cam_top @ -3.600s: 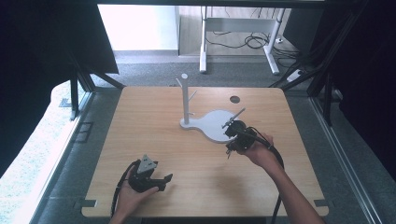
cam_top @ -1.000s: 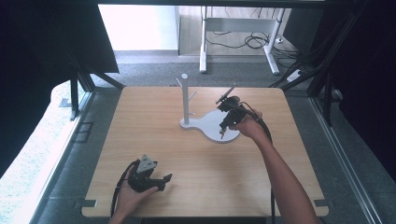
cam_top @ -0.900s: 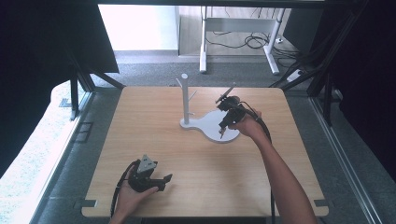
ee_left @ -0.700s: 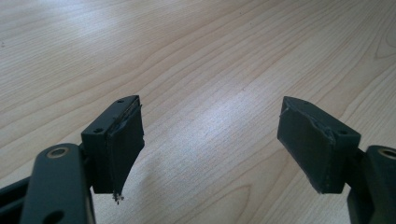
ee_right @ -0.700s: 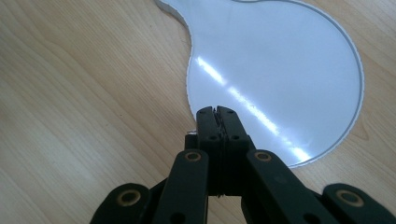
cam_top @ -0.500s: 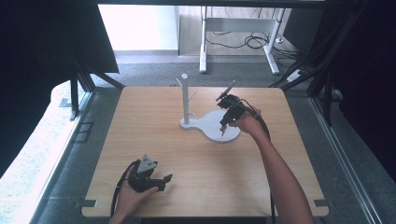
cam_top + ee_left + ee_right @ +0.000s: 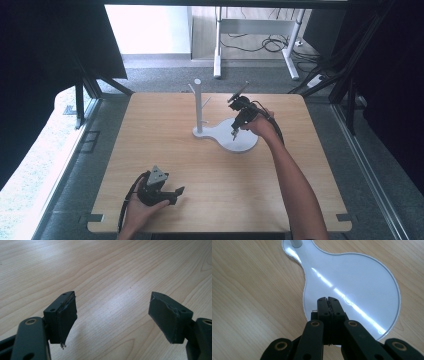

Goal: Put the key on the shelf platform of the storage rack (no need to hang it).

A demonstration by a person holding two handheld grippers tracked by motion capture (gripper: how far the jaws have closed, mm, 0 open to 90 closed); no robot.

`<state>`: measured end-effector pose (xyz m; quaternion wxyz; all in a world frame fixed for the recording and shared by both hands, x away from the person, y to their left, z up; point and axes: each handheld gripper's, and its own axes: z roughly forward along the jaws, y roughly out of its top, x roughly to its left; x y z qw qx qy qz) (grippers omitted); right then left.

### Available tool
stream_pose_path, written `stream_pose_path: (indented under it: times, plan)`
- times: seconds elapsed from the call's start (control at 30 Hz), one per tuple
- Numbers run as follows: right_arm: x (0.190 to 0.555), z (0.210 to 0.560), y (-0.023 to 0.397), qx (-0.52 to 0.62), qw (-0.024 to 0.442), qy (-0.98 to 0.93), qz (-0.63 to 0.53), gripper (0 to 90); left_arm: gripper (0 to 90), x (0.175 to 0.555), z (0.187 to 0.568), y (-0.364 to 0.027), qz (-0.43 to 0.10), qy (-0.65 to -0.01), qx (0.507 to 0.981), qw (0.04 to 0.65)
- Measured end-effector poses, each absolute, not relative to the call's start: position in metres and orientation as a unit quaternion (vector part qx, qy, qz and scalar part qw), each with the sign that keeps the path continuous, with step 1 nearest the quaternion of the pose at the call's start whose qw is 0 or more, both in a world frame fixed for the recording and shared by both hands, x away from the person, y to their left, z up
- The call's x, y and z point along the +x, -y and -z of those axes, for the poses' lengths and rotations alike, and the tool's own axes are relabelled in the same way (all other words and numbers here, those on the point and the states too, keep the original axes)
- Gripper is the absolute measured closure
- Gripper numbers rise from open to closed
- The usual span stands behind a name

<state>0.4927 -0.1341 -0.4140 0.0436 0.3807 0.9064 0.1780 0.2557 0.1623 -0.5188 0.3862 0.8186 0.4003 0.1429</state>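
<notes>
White plastic, glossy enough to carry a long streak of window light, makes up the stand (image 7: 235, 137) that my work centres on: a round plate joined by a narrow neck to a smaller foot, from which one upright post (image 7: 198, 102) rises with short pegs near its top. It sits toward the far middle of the counter (image 7: 150, 145), probably so that either of my hands can get to it without stretching.

My right gripper (image 7: 328, 300) hangs tilted down over the plate's near edge, jaws pressed flat together. I can't see anything caught between the pads, apart from a thin wisp at the seam that may be only fraying. I judge I keep it closed and pointed because I mean to prod or steady the plate, not pick something up; whether the tip touches the plastic I cannot tell. In the high view the same gripper (image 7: 236, 122) sits over the round part, well clear of the post.

My left gripper (image 7: 112, 315) rests low over bare wood at the near left, jaws spread wide with nothing between them. In the high view it is well apart from the stand (image 7: 167, 192). I take it to be parked there, out of the way and ready.

Counting: one stand, one post, two grippers, one counter. I see no loose things on the wood.
</notes>
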Motion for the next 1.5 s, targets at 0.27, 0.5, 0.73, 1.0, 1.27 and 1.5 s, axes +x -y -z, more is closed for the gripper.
stream_pose_path:
  times: [0.27,0.5,0.73,1.0,1.27,1.5]
  plan:
    - [0.502,0.423,0.132,0.386,0.043,-0.905,-0.174,89.9,22.9,0.256,0.519,-0.163,-0.143,-0.402,0.818,0.386]
    - [0.506,0.43,0.132,0.389,0.041,-0.904,-0.169,89.9,22.9,0.256,0.52,-0.161,-0.142,-0.398,0.822,0.383]
    - [0.51,0.439,0.136,0.402,0.038,-0.899,-0.171,89.9,22.9,0.256,0.52,-0.161,-0.142,-0.399,0.821,0.383]
    - [0.513,0.445,0.141,0.413,0.041,-0.892,-0.178,89.8,23.0,0.256,0.521,-0.16,-0.141,-0.398,0.823,0.381]
    - [0.517,0.454,0.143,0.419,0.047,-0.89,-0.175,89.5,22.9,0.256,0.522,-0.16,-0.141,-0.398,0.823,0.379]
    - [0.523,0.467,0.145,0.433,0.043,-0.884,-0.169,89.2,22.9,0.257,0.522,-0.16,-0.14,-0.398,0.824,0.378]
